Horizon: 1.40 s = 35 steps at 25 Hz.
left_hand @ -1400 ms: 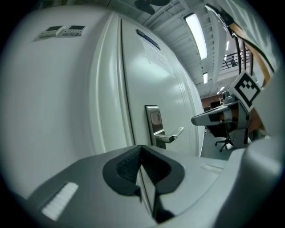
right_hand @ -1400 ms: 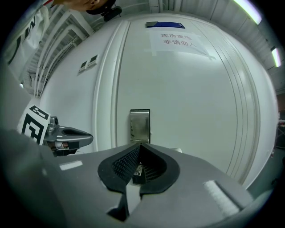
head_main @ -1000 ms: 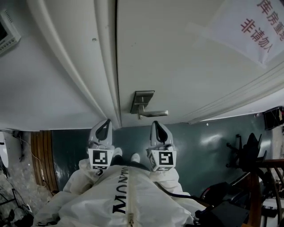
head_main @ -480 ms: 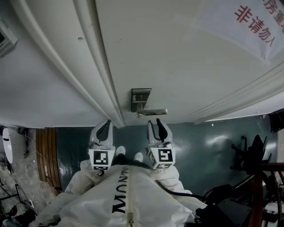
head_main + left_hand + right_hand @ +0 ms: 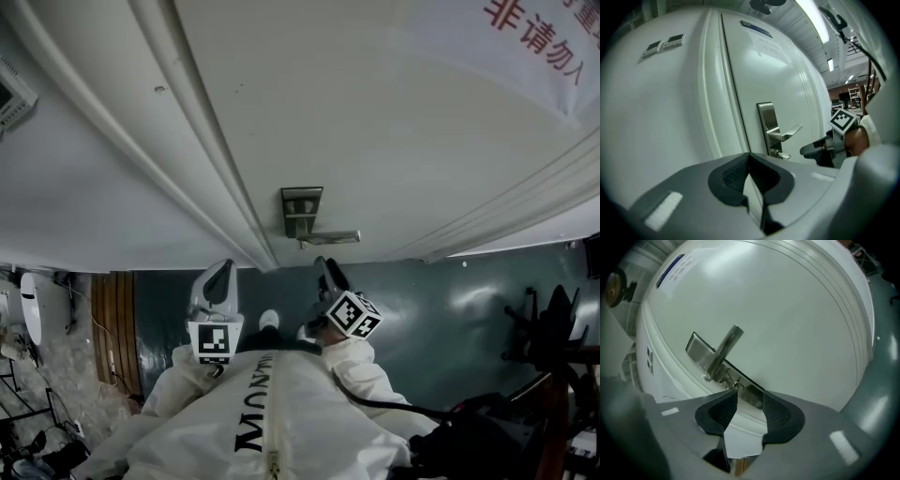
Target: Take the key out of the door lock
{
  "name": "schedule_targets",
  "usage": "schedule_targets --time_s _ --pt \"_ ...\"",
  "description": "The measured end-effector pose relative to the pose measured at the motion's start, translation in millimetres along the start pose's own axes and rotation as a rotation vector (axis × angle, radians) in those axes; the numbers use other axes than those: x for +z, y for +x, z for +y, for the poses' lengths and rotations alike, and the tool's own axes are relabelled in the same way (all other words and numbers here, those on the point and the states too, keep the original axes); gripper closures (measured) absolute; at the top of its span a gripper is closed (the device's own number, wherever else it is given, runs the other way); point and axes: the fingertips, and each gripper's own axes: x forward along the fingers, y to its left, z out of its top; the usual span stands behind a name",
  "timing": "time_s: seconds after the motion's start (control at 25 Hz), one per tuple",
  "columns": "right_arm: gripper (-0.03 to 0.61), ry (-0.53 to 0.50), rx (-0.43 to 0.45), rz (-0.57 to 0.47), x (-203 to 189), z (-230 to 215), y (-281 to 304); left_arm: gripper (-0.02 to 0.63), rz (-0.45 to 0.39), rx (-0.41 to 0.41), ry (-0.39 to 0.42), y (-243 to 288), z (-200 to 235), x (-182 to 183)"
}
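A steel lock plate (image 5: 302, 211) with a lever handle (image 5: 330, 238) sits on the white door (image 5: 375, 122). In the left gripper view a small key (image 5: 784, 155) sticks out of the plate (image 5: 766, 117) just under the handle (image 5: 787, 135). My right gripper (image 5: 326, 270), rolled onto its side, is open and its jaws have just been opening with nothing between them. In the right gripper view the key (image 5: 735, 385) lies just beyond the right gripper (image 5: 750, 393), near its left pad. My left gripper (image 5: 222, 272) hangs shut and empty left of the lock, by the door frame.
A paper notice with red characters (image 5: 534, 37) is taped on the door at the upper right. The moulded door frame (image 5: 187, 141) runs left of the lock. An office chair (image 5: 553, 328) stands on the dark green floor (image 5: 441, 309). A wall panel (image 5: 14, 89) is at far left.
The right gripper's jaws went from shut to wide open. It rolled onto its side and sank a little below the handle. The left gripper stayed about where it was.
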Motion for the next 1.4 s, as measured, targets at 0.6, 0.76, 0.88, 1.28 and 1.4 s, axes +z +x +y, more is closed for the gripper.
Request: schedule_targets --time_s 0.6,0.76,0.88,1.28,1.4 --pt "0.433 0.437 0.209 -0.025 -15 9 21 0.614 0.030 0.019 0.007 -7 3 -8" --pt "0.434 0.467 0.249 -0.023 -13 16 30 0.614 0.022 0.012 0.018 -6 2 -7" --pt "0.440 0.482 0.257 -0.020 -12 17 38 0.614 0.013 0.025 0.016 -5 5 -3" --pt "0.449 0.516 0.289 -0.004 -10 23 57 0.614 0.027 0.054 0.005 -9 15 -6" --pt "0.454 0.523 0.291 0.002 -10 23 62 0.614 0.021 0.059 0.001 -8 17 -5"
